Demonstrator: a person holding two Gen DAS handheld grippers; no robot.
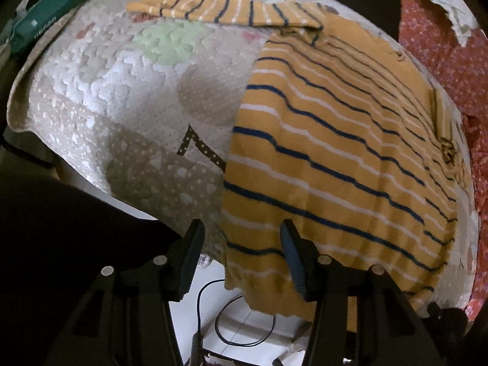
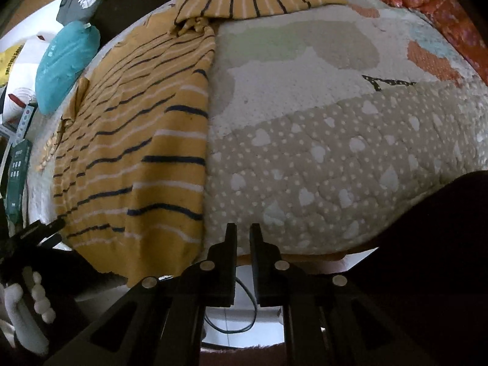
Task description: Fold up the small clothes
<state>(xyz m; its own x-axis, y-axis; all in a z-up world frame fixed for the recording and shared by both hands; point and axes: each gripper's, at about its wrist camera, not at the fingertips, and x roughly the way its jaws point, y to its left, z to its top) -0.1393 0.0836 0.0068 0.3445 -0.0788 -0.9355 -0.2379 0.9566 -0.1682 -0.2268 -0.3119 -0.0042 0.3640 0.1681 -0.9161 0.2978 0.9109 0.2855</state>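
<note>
- Lying flat on a quilted mat (image 1: 128,100), the yellow striped sweater (image 1: 335,152) has one sleeve (image 1: 231,9) stretched out sideways along the far edge.
- The sweater's hem hangs slightly over the mat's near edge.
- The left tool (image 1: 242,244) hovers at that hem, jaws partly apart around its corner; whether the pads press the cloth cannot be told.
- The right tool (image 2: 243,238) is closed on nothing, over bare mat just beside the sweater's side edge.
- A teal pillow (image 2: 65,64) lies beyond the mat.

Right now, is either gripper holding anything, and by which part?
Nothing clearly. Right gripper is shut beside the sweater; left gripper straddles its hem corner, unpinched.
</note>
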